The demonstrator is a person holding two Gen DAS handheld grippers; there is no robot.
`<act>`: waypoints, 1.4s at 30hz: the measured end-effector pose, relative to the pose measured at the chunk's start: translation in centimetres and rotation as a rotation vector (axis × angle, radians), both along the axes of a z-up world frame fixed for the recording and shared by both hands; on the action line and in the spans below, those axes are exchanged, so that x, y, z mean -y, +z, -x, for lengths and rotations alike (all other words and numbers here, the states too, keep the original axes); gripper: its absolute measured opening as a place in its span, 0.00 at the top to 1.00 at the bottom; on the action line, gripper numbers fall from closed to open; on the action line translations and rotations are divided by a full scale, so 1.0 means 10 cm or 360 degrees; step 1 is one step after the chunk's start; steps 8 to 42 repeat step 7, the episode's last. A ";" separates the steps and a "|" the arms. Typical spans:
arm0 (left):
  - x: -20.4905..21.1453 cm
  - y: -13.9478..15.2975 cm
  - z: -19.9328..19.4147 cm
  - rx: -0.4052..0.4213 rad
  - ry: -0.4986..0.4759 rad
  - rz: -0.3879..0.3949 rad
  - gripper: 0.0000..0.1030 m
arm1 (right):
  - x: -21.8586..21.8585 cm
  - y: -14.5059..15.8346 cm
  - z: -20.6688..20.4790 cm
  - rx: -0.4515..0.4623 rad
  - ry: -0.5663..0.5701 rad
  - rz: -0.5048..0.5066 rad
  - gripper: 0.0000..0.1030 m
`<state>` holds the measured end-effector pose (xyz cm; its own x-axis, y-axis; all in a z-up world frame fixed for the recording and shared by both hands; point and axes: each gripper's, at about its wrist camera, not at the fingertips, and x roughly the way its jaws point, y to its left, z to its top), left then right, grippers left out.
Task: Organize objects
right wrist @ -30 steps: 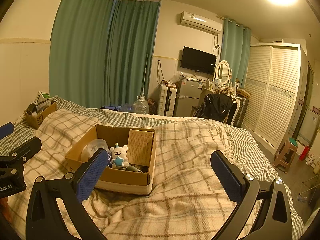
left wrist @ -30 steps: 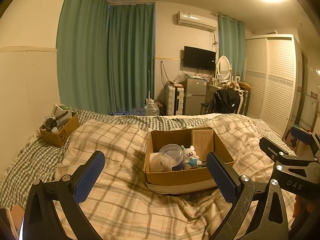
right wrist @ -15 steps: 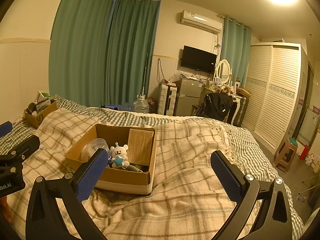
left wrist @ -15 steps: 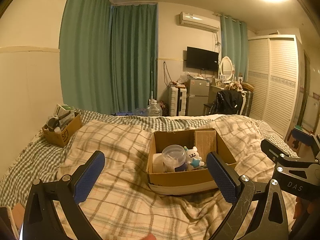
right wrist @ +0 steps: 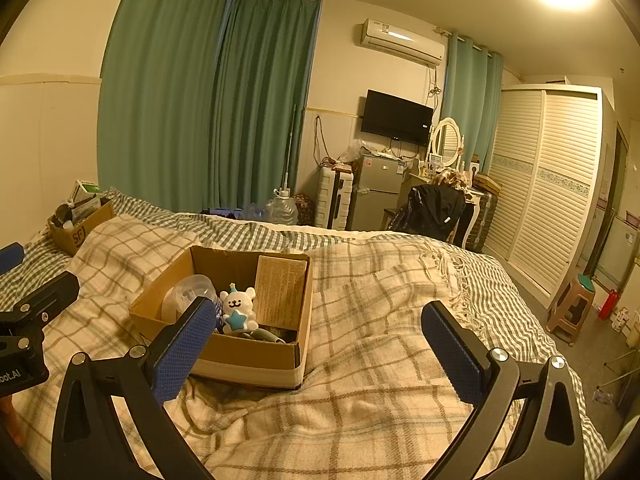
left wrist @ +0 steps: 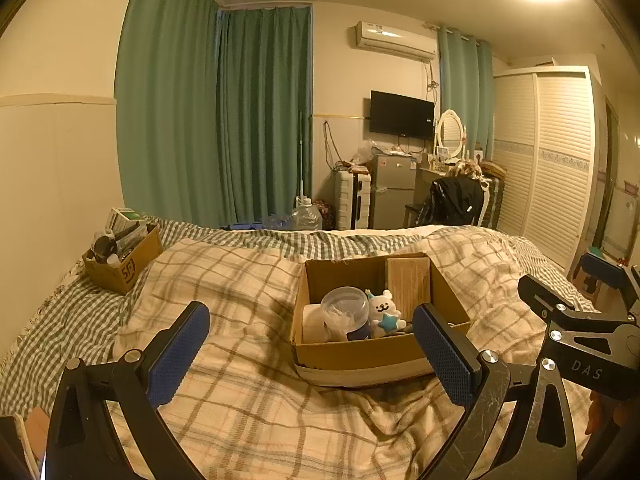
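An open cardboard box (left wrist: 360, 356) (right wrist: 244, 354) sits on the plaid blanket. It holds a clear plastic jar (left wrist: 345, 312) (right wrist: 192, 286), a white bear toy with a blue star (left wrist: 386, 314) (right wrist: 239, 310) and an upright tan booklet (left wrist: 408, 284) (right wrist: 280, 292). My left gripper (left wrist: 310, 354) is open and empty, just short of the box. My right gripper (right wrist: 316, 350) is open and empty, to the right of the box's near side. The right gripper also shows at the right edge of the left wrist view (left wrist: 576, 332).
A second smaller cardboard box (left wrist: 120, 268) (right wrist: 78, 228) full of items stands at the bed's far left by the wall. A stool (right wrist: 572, 308) stands on the floor right of the bed. Beyond the bed are a fridge (left wrist: 390, 190), chair and wardrobe.
The left wrist view has shifted slightly, so the box sits a little further right in it. The right gripper has barely moved. Both stay open.
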<state>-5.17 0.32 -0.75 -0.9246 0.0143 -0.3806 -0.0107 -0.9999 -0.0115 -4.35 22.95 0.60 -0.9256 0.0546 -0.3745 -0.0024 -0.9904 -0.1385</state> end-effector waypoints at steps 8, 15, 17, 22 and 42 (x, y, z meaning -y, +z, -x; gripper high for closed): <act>0.02 -0.01 -0.02 -0.0002 0.0008 -0.0012 0.00 | -0.01 -0.01 0.00 0.0002 -0.0001 0.0000 0.00; 0.02 -0.01 -0.02 -0.0002 0.0008 -0.0012 0.00 | -0.01 -0.01 0.00 0.0002 -0.0001 0.0000 0.00; 0.02 -0.01 -0.02 -0.0002 0.0008 -0.0012 0.00 | -0.01 -0.01 0.00 0.0002 -0.0001 0.0000 0.00; 0.02 -0.01 -0.02 -0.0002 0.0008 -0.0012 0.00 | -0.01 -0.01 0.00 0.0002 -0.0001 0.0000 0.00; 0.02 -0.01 -0.02 -0.0002 0.0008 -0.0012 0.00 | -0.01 -0.01 0.00 0.0002 -0.0001 0.0000 0.00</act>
